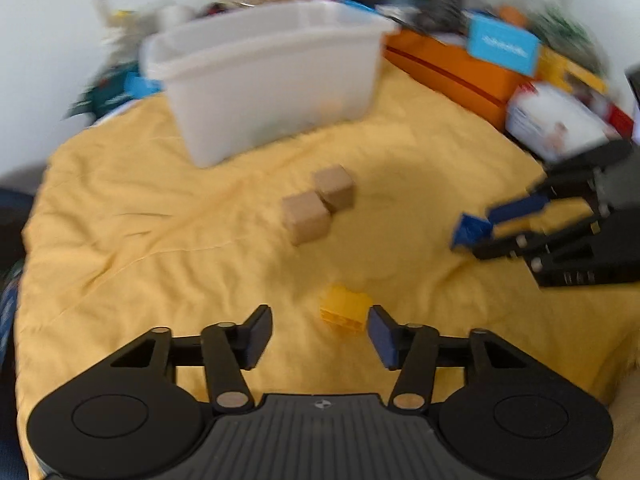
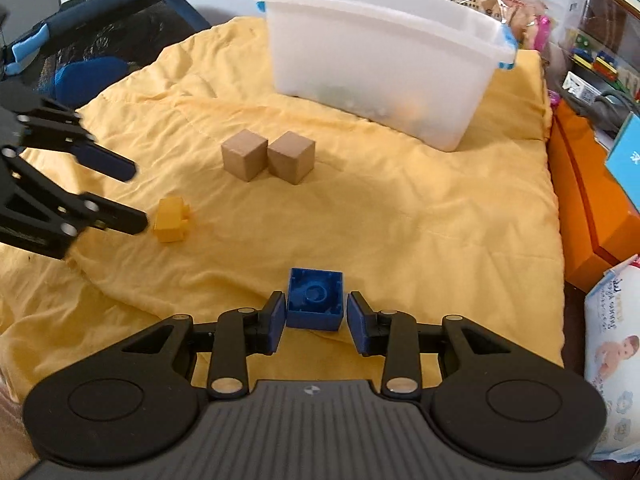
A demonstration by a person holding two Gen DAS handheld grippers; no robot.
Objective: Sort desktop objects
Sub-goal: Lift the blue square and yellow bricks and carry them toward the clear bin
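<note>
A yellow toy brick (image 1: pixel 346 310) (image 2: pixel 172 220) lies on the yellow cloth (image 1: pixel 160 240), just ahead of my left gripper (image 1: pixel 318 312) (image 2: pixel 134 196) and close to its right fingertip. That gripper is open and holds nothing. My right gripper (image 2: pixel 316 312) (image 1: pixel 482 234) is shut on a blue toy brick (image 2: pixel 316 300) (image 1: pixel 470 232), its pads against both sides and the hollow underside facing the camera. Two wooden cubes (image 2: pixel 244 154) (image 2: pixel 291 156) stand side by side mid-cloth, also seen as cubes (image 1: pixel 320 204) in the left wrist view.
A translucent white bin (image 2: pixel 380 60) (image 1: pixel 260 80) stands at the back of the cloth with a few items inside. An orange box (image 2: pixel 580 184) and a wipes pack (image 2: pixel 612 360) line the right edge. A dark bag (image 2: pixel 80 40) sits at the left, with clutter behind.
</note>
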